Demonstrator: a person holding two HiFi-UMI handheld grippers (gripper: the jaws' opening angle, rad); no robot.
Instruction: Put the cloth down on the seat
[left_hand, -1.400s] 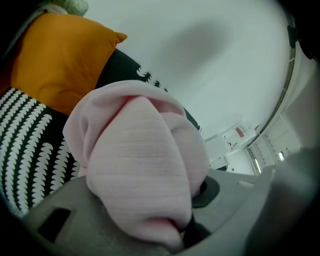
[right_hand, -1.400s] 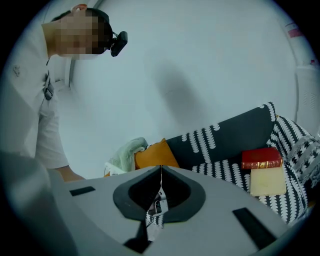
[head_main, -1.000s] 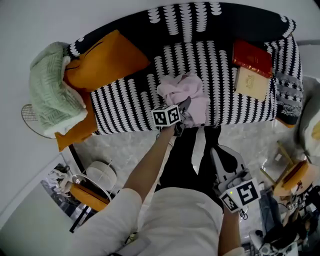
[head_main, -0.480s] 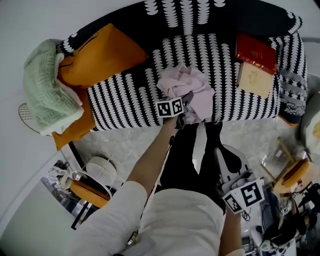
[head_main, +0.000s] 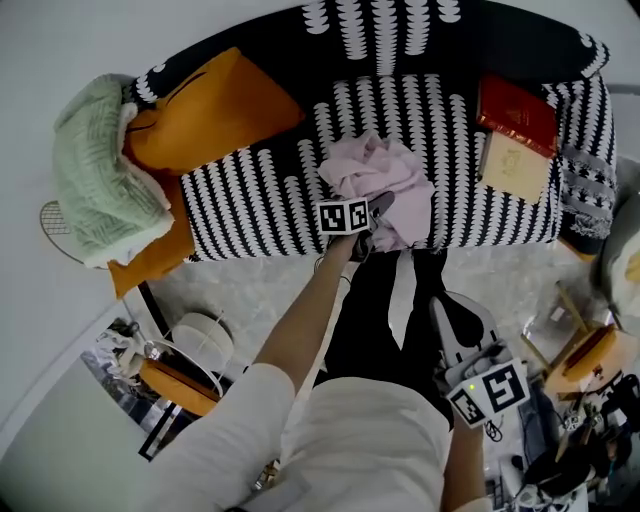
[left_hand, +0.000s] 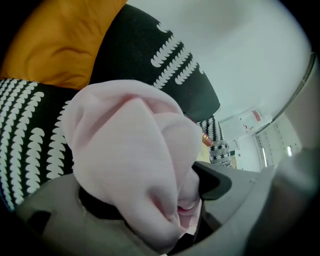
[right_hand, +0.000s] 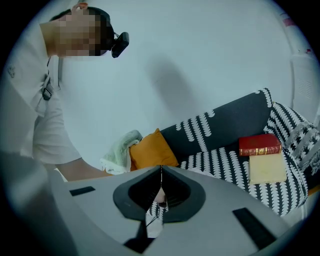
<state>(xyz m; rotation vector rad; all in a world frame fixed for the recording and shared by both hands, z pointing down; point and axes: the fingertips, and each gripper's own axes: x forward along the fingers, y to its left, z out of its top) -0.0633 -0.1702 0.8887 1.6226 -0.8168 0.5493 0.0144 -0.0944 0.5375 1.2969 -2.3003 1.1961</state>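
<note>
Pink cloth (head_main: 385, 190) bunched on the front middle of the patterned sofa seat (head_main: 260, 200), left gripper (head_main: 370, 218) at the seat's front edge, jaws just opening wide with cloth loose between them, right gripper (head_main: 452, 312) well off the seat, jaws pressed together

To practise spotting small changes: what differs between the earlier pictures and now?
The left gripper has sunk slightly toward the seat, and its jaws have just been opening, loosening their hold on the pink cloth, which lies bunched on the seat between them. The right gripper stays shut at the person's side; the orange cushion and books are unmoved.
</note>
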